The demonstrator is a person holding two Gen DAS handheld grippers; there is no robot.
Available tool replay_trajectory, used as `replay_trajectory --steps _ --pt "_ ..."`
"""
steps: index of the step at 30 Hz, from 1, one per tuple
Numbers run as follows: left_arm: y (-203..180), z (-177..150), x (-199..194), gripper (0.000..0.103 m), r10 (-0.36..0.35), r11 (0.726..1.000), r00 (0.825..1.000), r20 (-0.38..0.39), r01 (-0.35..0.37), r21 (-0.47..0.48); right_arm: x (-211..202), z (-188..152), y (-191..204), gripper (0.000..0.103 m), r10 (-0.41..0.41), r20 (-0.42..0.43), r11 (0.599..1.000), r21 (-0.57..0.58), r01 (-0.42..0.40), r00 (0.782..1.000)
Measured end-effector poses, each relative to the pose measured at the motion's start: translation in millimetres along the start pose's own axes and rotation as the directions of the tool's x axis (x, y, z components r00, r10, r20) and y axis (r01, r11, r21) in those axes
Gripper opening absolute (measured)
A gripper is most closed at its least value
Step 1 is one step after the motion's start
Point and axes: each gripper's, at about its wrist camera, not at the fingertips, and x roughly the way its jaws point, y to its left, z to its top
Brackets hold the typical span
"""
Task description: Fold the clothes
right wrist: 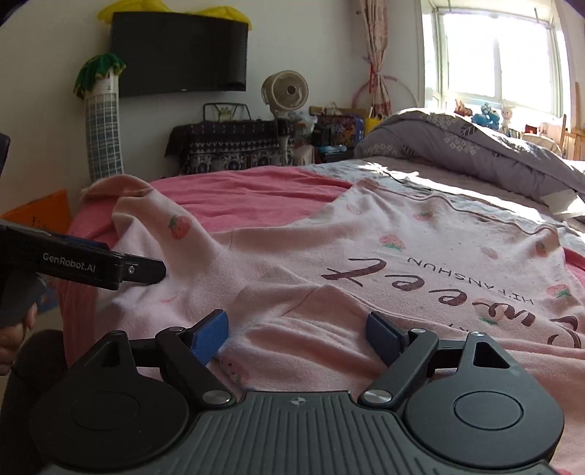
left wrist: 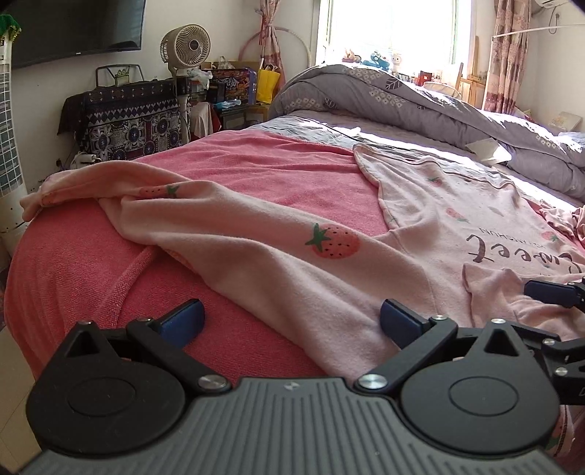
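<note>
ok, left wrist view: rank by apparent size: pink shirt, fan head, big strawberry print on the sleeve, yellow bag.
1. pink shirt, by far the largest.
2. fan head.
3. strawberry print, though it sits much nearer the camera.
4. yellow bag, part hidden; close to the strawberry, so unsure.

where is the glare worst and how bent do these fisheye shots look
Left wrist view: the window is blown out, sun washing the grey quilt. Right wrist view: window likewise white, TV edges bowed; pink top evenly lit and sharp.

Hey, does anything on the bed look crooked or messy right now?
Yes. The pink strawberry shirt isn't flat: its long sleeve trails crumpled across the pink towel toward the bed's edge, and the near hem is bunched up. Nothing looks torn or spilled.
</note>
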Motion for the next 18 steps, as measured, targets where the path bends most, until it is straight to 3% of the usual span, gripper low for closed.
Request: replay_trajectory --steps 3,6,9,11,12,14,18 --pt "-7.0 11.3 -5.8 0.103 -0.057 0.998 0.998 0.015 0.057 0.0 -22.9 -1.3 -15.7 0.084 -0.069 0.083 0.998 0.016 0.068 0.994" --pt "-31.9 21.0 -12.5 0.103 -0.156 0.987 0.986 0.061 0.154 0.038 -45.0 -4.0 -33.7 0.09 -0.155 0.15 0.988 0.035 0.151 0.976" --pt "-74.0 18.3 -9.9 0.103 -0.222 0.967 0.973 0.06 0.213 0.138 -57.2 -26.2 -72.7 0.091 -0.312 0.063 0.949 0.071 0.307 0.948" --pt "-99.5 11.7 -3.0 0.103 -0.245 0.951 0.969 0.034 0.234 0.2 -57.5 -52.9 -100.4 0.091 -0.423 -0.08 0.9 0.083 0.429 0.903" --pt "-110.3 7.9 2.3 0.103 -0.247 0.944 0.969 0.011 0.238 0.227 -65.2 -68.3 -112.4 0.092 -0.427 -0.088 0.89 0.132 0.436 0.9" --pt "-123.7 0.6 11.7 0.103 -0.231 0.937 0.973 -0.022 0.228 0.263 -91.5 -88.1 -128.7 0.092 -0.37 -0.045 0.896 0.247 0.369 0.928" --pt "-122.2 1.8 15.1 0.103 -0.222 0.942 0.974 -0.032 0.223 0.252 -119.5 -100.0 -118.2 0.092 -0.436 -0.001 0.884 0.186 0.428 0.9"
